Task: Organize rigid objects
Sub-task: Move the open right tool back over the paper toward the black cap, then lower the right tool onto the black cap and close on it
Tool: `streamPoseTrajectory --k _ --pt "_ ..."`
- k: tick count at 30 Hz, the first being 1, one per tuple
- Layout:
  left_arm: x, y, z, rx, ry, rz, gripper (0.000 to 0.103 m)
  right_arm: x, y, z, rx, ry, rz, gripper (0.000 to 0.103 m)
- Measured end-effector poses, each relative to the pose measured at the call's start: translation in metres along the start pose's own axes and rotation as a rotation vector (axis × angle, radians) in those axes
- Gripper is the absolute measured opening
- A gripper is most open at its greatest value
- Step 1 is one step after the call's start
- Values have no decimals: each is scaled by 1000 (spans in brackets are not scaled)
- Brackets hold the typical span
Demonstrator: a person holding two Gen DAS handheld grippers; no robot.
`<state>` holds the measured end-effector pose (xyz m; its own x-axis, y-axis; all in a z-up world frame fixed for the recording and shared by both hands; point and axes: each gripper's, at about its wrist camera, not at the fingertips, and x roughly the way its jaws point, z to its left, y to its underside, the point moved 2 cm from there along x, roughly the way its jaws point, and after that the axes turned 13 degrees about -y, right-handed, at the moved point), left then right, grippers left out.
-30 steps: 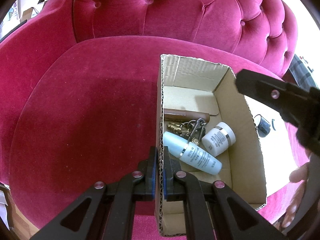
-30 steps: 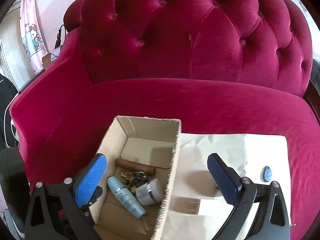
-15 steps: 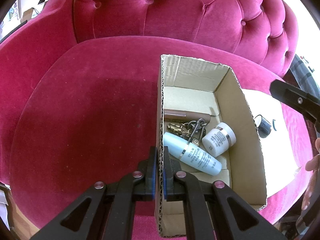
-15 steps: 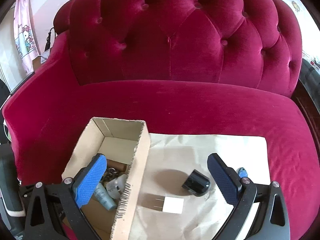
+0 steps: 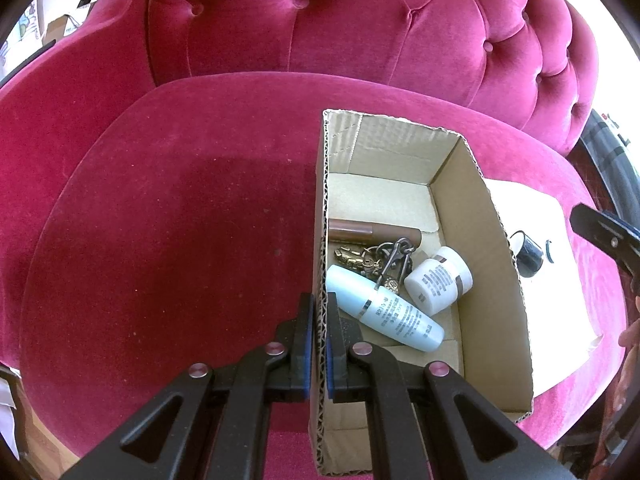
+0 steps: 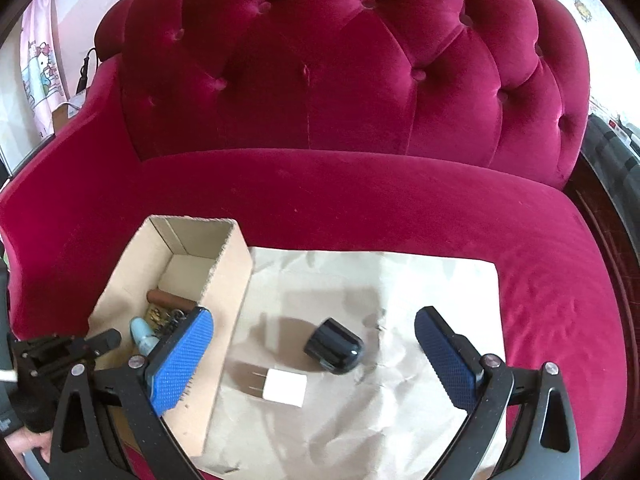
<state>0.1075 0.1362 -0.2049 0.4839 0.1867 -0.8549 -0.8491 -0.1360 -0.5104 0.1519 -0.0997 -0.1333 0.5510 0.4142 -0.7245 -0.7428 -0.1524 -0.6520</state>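
Cardboard box on the red sofa: your left gripper stays pinched on its near wall. Bottle, jar, keys unmoved inside. Your right gripper, jaws spread and empty, has shifted off the box over the paper sheet, now framing the black cap and white plug; open paper lies around both.
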Motion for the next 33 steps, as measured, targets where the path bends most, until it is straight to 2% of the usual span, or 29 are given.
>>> streamPoseTrajectory --k 11,19,25,33 --pt "1 0 -2 3 -8 -2 4 0 18 -17 -22 22 34 103" --pt "0 -1 -2 4 -11 -3 4 11 28 -35 18 31 63 103" --pt "0 -1 -2 5 -11 -3 4 15 26 -36 37 26 55 103" --pt "0 -1 0 3 -8 -2 4 36 30 -35 71 20 88 103"
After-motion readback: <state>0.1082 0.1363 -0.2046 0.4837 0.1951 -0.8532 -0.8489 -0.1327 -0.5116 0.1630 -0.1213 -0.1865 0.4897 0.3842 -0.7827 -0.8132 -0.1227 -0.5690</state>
